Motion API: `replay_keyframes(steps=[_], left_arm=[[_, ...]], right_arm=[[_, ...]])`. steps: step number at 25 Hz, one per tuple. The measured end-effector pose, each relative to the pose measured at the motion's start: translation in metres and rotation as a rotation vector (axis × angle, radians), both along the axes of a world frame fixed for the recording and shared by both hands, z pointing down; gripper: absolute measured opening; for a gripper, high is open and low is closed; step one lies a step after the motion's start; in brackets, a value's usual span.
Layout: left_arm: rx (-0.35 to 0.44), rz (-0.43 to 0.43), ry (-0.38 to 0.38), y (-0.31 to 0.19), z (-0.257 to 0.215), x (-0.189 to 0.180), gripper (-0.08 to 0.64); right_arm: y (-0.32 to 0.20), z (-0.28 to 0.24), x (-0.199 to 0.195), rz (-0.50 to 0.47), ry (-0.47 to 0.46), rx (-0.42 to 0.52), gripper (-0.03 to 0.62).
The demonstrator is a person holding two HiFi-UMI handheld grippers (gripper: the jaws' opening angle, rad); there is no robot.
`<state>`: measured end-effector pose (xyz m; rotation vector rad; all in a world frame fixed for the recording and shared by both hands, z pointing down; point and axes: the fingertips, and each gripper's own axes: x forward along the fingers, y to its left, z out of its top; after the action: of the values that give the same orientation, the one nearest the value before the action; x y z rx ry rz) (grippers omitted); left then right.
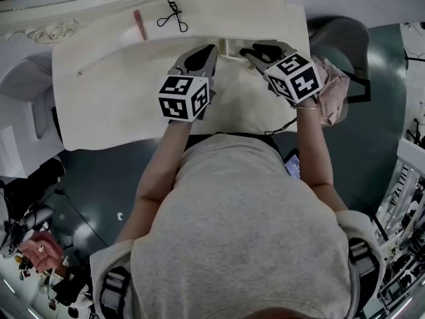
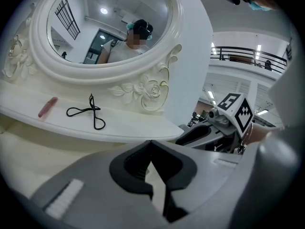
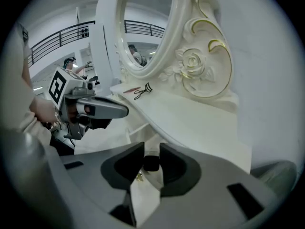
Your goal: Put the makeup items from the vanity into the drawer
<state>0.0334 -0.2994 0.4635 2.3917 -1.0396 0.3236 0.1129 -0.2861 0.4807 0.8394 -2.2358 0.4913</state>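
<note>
Here: white vanity (image 1: 99, 92), oval mirror (image 2: 105, 27) along its back edge. Raised shelf (image 1: 265, 18) runs under mirror. Left gripper (image 1: 211, 48) and right gripper (image 1: 247, 50) side by side at middle of back edge. Left jaws closed tip to tip, empty. Right jaws partly apart, gripping. Eyelash curler (image 1: 174, 16) on shelf, mid-back. Pink stick (image 1: 139, 25) just left of it. Small dark item (image 3: 151, 163) pinched between right jaw tips.

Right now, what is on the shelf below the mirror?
A pink tube and a black curler lie apart on the shelf. The carved mirror frame hides the shelf's back strip.
</note>
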Motion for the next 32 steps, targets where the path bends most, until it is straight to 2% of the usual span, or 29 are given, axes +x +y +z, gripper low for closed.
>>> replay_keyframes(steps=[7,18,32], left_arm=[[0.003,-0.015,0.007,-0.001,-0.001,-0.004,0.009],[0.007,0.006,0.004,0.004,-0.002,0.000,0.009],[0.012,0.031,0.004,0.010,-0.007,0.002,0.009]], right_arm=[[-0.006,0.007,0.016,0.052,0.007,-0.033,0.106],[-0.005,0.007,0.021,0.053,-0.016,-0.060,0.107],[0.004,-0.001,0.019,0.035,-0.004,-0.022,0.138]])
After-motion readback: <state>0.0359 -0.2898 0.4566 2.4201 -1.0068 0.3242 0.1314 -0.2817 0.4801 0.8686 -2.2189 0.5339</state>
